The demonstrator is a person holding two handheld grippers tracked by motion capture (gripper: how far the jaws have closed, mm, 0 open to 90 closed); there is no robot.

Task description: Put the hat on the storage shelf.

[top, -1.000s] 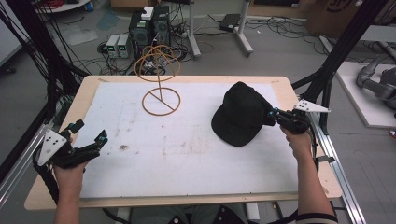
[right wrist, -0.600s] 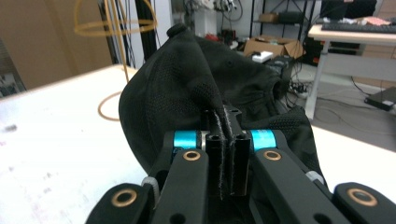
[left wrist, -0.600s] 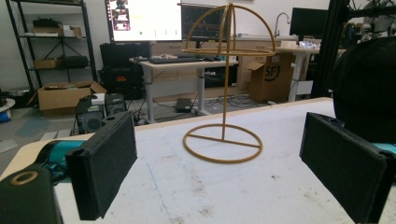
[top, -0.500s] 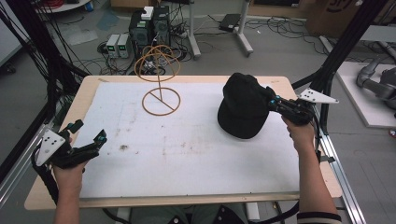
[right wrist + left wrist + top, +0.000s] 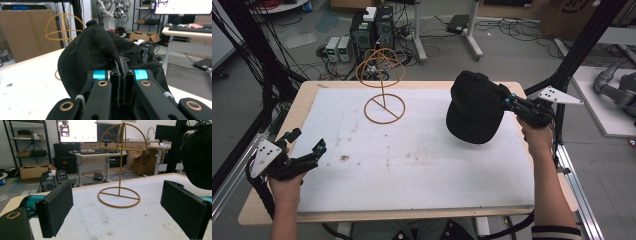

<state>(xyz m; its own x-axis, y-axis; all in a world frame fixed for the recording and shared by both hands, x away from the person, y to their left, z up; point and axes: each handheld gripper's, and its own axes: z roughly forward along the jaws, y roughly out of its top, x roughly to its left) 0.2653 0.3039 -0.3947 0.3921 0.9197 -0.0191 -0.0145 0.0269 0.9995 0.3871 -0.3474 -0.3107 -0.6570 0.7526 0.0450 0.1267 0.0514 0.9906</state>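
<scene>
Over the table's (image 5: 412,190) right side my right gripper (image 5: 506,102) pinches the black cap (image 5: 474,107) aloft; my left gripper (image 5: 307,147) sits wide, gold stand (image 5: 383,85) far off.

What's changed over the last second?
The right gripper, shut on the black cap, has lifted it off the table and carried it up and slightly toward the far edge; it now hangs tilted in the air. The left gripper stayed open near the front left corner, and the wire hat stand hasn't moved.

Gripper (image 5: 120,82) clamped on black cap (image 5: 92,47)
</scene>
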